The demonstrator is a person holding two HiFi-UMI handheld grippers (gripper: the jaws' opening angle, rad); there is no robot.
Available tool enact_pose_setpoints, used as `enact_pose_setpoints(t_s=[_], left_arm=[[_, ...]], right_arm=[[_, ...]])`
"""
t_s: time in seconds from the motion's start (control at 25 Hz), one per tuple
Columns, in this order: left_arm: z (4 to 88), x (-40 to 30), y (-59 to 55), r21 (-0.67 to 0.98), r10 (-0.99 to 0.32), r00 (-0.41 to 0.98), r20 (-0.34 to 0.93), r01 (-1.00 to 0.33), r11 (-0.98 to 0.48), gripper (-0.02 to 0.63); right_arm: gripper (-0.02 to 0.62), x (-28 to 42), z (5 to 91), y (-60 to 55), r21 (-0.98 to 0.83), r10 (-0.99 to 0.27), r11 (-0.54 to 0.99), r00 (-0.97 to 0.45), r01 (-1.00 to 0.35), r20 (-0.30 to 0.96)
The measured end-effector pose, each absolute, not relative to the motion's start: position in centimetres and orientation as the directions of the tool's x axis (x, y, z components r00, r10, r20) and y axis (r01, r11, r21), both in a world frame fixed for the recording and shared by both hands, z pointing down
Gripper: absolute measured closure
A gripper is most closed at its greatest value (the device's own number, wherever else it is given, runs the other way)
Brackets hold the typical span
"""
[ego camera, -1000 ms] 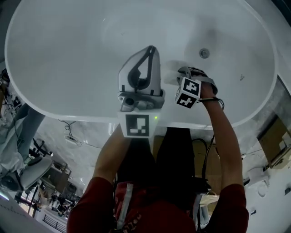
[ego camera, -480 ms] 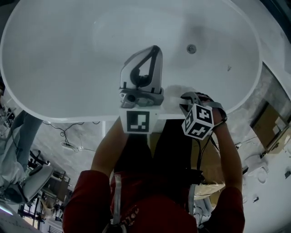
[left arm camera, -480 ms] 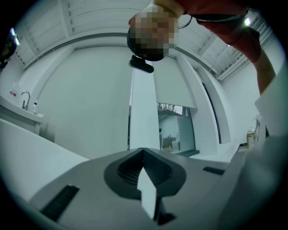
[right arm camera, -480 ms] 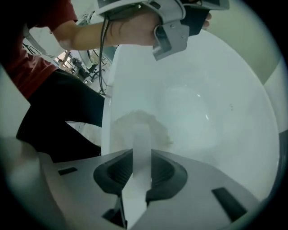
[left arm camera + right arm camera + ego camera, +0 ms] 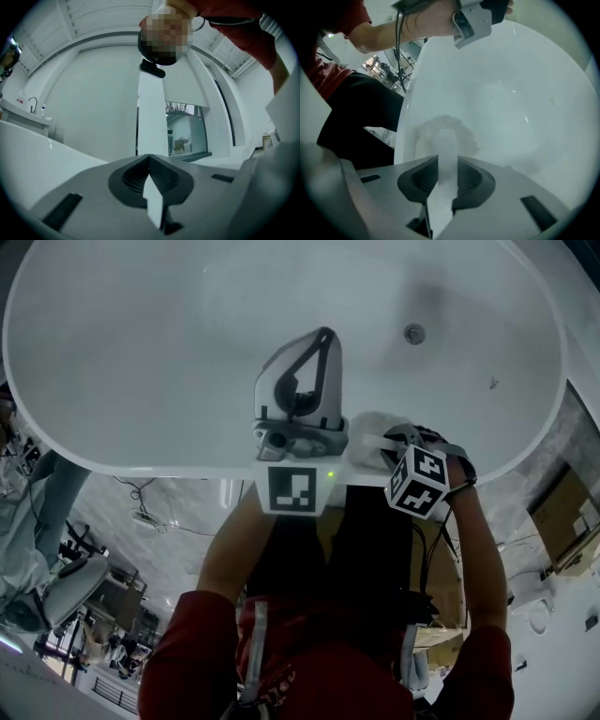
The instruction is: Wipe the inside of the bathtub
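Observation:
The white oval bathtub (image 5: 141, 352) fills the top of the head view, its drain (image 5: 414, 333) at the right. My right gripper (image 5: 377, 435) is shut on a white cloth (image 5: 367, 425) and presses it on the inner wall by the near rim. In the right gripper view the cloth (image 5: 445, 129) bunches between the jaws of the right gripper (image 5: 447, 152) against the tub wall (image 5: 511, 93). My left gripper (image 5: 322, 338) hangs shut and empty above the tub's middle, pointing upward; the left gripper (image 5: 149, 157) faces the room and the person's head.
The person in a red top and black trousers stands against the tub's near rim. Cables (image 5: 145, 517) lie on the floor at the left, with clutter beyond. Cardboard boxes (image 5: 562, 521) stand at the right. A basin with a tap (image 5: 32, 101) shows in the left gripper view.
My right gripper has pulled the cloth from farther inside the tub back to the near rim. The left gripper has stayed above the middle, still shut.

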State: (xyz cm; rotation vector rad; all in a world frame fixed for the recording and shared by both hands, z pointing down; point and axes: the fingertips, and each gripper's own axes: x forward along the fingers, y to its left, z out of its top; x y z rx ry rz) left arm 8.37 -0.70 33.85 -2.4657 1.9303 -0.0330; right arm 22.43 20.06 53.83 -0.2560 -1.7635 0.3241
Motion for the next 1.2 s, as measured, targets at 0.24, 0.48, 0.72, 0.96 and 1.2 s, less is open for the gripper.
enact_pose_setpoints(t_s=[0.24, 0.48, 0.72, 0.96, 1.2], left_arm=[[36.5, 9.4, -1.1, -0.019, -0.977, 0.210, 0.038, -0.977, -0.211, 0.592], [38.3, 11.0, -0.8, -0.027, -0.977, 0.206, 0.047, -0.978, -0.207, 0.592], [40.5, 11.2, -0.9, -0.018, -0.979, 0.198, 0.053, -0.980, -0.199, 0.592], [42.6, 12.3, -1.9, -0.021, -0.979, 0.195, 0.068, -0.980, -0.196, 0.592], [44.8, 13.4, -2.6, -0.023, -0.980, 0.184, 0.071, -0.982, -0.186, 0.592]], right_arm=[[0.502, 22.9, 59.5, 19.4, -0.362, 0.357, 0.932, -0.202, 0.012, 0.912], [0.502, 23.5, 64.2, 18.7, -0.347, 0.344, 0.938, -0.192, 0.023, 0.919], [0.503, 23.2, 69.7, 17.9, -0.309, 0.312, 0.950, -0.184, 0.048, 0.932], [0.503, 24.5, 75.3, 16.0, -0.286, 0.290, 0.957, -0.156, 0.047, 0.944], [0.503, 26.5, 81.1, 14.2, -0.250, 0.255, 0.967, -0.136, 0.053, 0.957]])
